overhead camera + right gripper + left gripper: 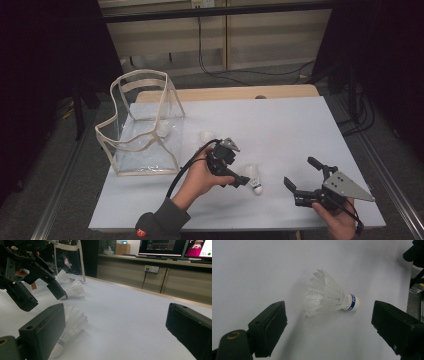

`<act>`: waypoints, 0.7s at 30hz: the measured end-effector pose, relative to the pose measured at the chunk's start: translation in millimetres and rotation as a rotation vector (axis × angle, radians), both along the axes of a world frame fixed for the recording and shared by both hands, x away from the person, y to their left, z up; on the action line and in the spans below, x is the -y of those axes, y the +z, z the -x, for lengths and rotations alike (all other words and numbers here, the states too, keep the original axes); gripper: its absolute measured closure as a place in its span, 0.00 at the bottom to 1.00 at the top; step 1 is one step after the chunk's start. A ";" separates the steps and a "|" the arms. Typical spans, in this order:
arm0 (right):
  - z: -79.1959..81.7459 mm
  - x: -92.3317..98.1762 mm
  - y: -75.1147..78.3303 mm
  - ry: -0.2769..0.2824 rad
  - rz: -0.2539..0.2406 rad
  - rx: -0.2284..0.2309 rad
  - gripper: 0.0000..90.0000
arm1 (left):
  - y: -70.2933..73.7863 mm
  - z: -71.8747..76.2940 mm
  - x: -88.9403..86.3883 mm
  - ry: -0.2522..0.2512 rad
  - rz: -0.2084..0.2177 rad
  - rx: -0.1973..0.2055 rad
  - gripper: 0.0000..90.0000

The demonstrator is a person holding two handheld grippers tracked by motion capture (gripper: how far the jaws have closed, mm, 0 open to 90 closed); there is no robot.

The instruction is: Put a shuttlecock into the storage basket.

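Hovering left gripper [239,176] over shuttlecock [329,300] lying on its side mid-table near front edge; jaws wide, straddling it, nothing grasped yet. We keep right gripper [299,176] parked right, also released. Clear bag [142,125] waits far left, mouth up.

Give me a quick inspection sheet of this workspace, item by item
Surface: white table top, bare in most places.
Job's things: shuttlecock lying on its side between the left gripper's jaws, untouched; second shuttlecock near the bag.
Clutter: clear bag with beige trim standing at the table's left side.
Grippers: left gripper open around the shuttlecock; right gripper open, holding nothing.
Cables: black cable trailing from the left gripper; black cables on the floor behind.
Surroundings: monitors on a counter, dark curtains at the sides.
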State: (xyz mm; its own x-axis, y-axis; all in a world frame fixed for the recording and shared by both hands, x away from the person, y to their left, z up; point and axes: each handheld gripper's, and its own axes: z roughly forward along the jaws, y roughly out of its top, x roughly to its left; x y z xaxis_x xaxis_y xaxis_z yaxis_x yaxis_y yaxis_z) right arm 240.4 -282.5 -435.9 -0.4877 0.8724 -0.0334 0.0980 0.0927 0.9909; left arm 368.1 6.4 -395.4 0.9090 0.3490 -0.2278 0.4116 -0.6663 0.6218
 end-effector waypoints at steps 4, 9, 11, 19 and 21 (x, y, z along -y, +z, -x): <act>0.1 0.0 0.1 0.001 -0.001 -0.001 0.03 | -2.3 -1.7 2.7 -0.004 -0.010 0.014 0.17; -0.1 0.1 -0.1 0.001 0.001 -0.001 0.03 | -5.9 -2.4 6.4 -0.017 -0.006 0.015 0.21; -0.1 0.0 -0.1 0.001 0.000 -0.001 0.03 | -6.8 -2.4 7.7 -0.019 -0.003 0.013 0.22; -0.2 0.0 -0.2 0.002 0.000 -0.002 0.03 | -11.5 -4.5 13.5 -0.032 0.013 0.005 0.31; -0.2 -0.1 -0.3 0.002 -0.001 -0.004 0.03 | -12.8 -4.8 14.9 -0.035 0.014 0.007 0.34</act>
